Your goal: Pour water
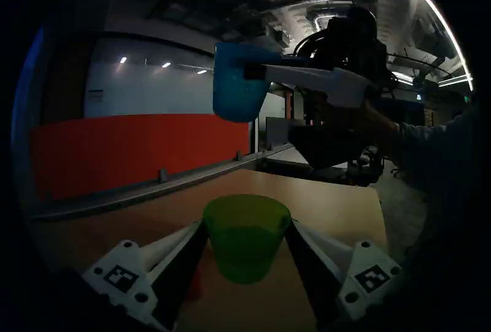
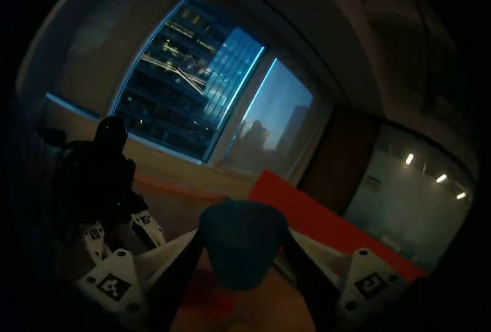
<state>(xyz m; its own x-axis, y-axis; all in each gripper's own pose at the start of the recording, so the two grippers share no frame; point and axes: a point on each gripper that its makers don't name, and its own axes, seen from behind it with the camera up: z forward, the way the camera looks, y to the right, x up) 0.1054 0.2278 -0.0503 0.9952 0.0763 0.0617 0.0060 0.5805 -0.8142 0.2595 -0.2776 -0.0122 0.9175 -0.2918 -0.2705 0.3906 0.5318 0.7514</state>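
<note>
Your left gripper [image 1: 245, 226] clamps the translucent green plastic cup [image 1: 247, 246] at bottom centre; your right gripper [image 2: 243, 234] grips the blue plastic cup [image 2: 242, 261] (upper centre, left gripper view). Tipping from that height risks splashing wide.

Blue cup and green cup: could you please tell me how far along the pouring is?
Done: the left tongs grip the green cup low at the table; the right tongs grip the blue cup, held high. In hand: the blue cup hangs roughly upright beyond the green one. Left: likely bringing it over, tilting and pouring.
</note>
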